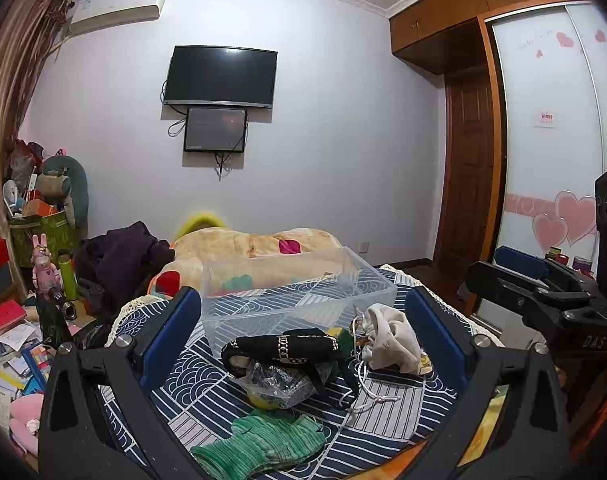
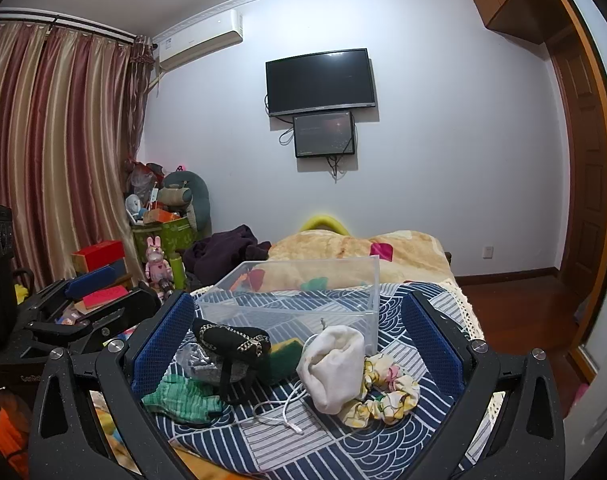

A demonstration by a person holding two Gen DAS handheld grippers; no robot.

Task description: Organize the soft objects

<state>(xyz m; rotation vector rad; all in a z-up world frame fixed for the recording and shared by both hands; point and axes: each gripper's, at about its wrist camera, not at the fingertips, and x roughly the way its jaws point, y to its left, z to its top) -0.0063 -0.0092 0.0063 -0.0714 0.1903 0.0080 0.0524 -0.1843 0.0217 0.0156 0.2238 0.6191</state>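
Soft objects lie on a blue patterned cloth (image 1: 383, 408) before a clear plastic box (image 1: 295, 292): a black band with gold trim (image 1: 283, 350), a white drawstring pouch (image 1: 391, 340), a green knit glove (image 1: 263, 440), a crinkled plastic bag (image 1: 279, 384). The right wrist view shows the box (image 2: 303, 300), band (image 2: 235, 340), pouch (image 2: 335, 364), glove (image 2: 179, 398), and a yellow floral scrunchie (image 2: 387, 392). My left gripper (image 1: 303, 332) is open and empty, above the pile. My right gripper (image 2: 299, 340) is open and empty, also over the pile.
A folded beige blanket (image 2: 343, 252) and dark clothes (image 2: 223, 252) lie behind the box. Clutter, boxes and a pink toy rabbit (image 2: 157, 260) stand left of the bed. Wooden floor (image 2: 515, 312) and a wardrobe lie to the right.
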